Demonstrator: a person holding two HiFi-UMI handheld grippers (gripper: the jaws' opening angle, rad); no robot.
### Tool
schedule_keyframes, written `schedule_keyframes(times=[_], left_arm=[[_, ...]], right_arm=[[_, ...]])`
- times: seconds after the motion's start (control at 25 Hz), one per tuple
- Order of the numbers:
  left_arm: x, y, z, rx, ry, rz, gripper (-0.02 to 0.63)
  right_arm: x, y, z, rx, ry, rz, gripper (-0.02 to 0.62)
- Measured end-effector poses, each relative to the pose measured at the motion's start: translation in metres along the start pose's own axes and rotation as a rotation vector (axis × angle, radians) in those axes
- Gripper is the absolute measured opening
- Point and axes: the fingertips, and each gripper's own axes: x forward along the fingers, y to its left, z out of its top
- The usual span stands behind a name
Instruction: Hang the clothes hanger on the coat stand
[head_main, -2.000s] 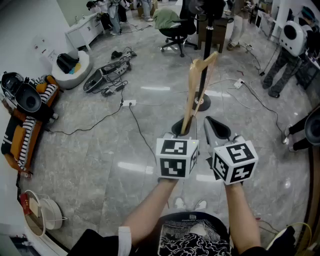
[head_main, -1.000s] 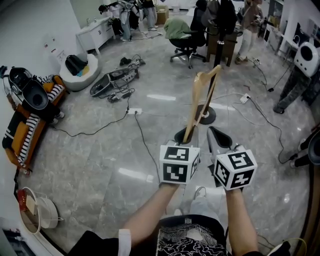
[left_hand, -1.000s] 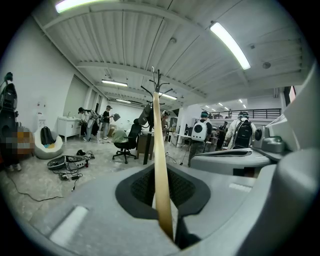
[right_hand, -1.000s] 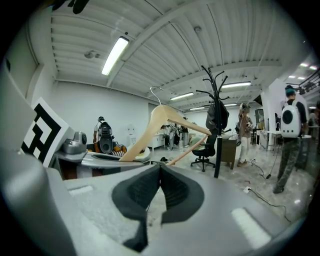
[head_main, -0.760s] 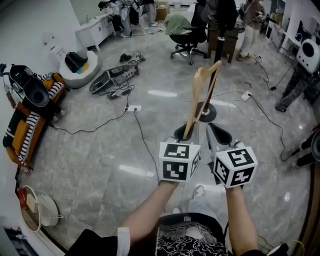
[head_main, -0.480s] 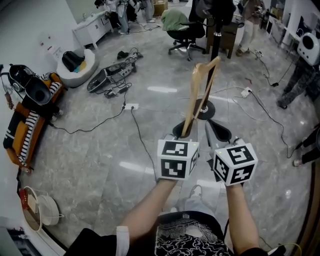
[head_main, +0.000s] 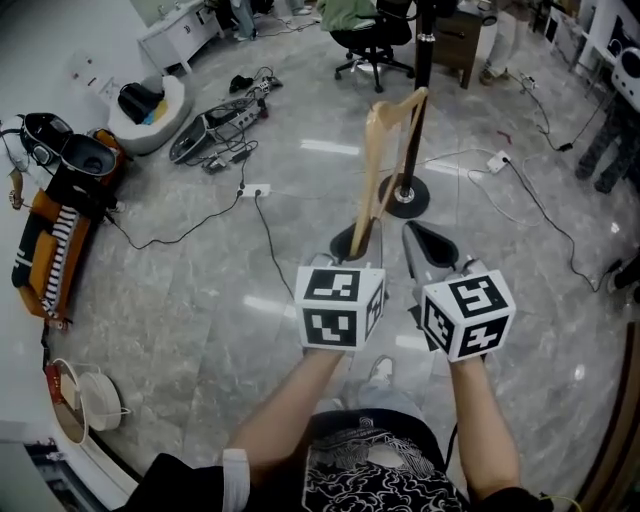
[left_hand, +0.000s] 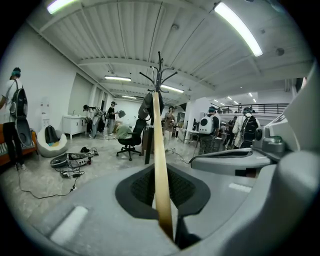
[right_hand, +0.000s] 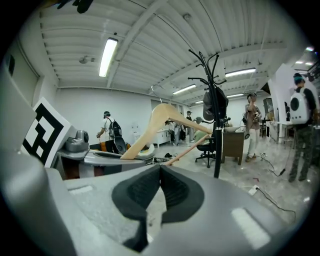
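A light wooden clothes hanger (head_main: 382, 160) stands upright, its lower end clamped in my left gripper (head_main: 352, 243), which is shut on it. In the left gripper view the hanger (left_hand: 160, 165) rises as a thin edge between the jaws (left_hand: 162, 192). The black coat stand (head_main: 421, 60) rises ahead, its round base (head_main: 403, 196) on the floor just beyond the hanger; its hooks (left_hand: 160, 75) show at the top. My right gripper (head_main: 432, 245) is beside the left one, shut with nothing in it (right_hand: 159, 192). In the right gripper view the hanger (right_hand: 162, 120) sits left of the coat stand (right_hand: 216, 115).
Grey marble floor with cables and a power strip (head_main: 255, 189). An office chair (head_main: 375, 40) and desk stand behind the coat stand. Bags and gear (head_main: 215, 130) lie at the left, a striped item (head_main: 45, 230) by the wall. People stand at the room's far side.
The head view has tilted down and closer: the coat stand's base now lies just beyond the hanger. Both grippers keep their hold and relative position.
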Motion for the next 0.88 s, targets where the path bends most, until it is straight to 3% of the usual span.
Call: schedule_keyframes(times=[0.48, 0.88], left_arm=[[0.037, -0.015, 0.019, 0.000, -0.033, 0.041, 0.029], [0.064, 0.000, 0.028, -0.001, -0.036, 0.057, 0.029]], right_arm=[[0.004, -0.043, 0.012, -0.027, -0.016, 0.035, 0.000], [0.030, -0.059, 0.024, -0.038, -0.025, 0.045, 0.000]])
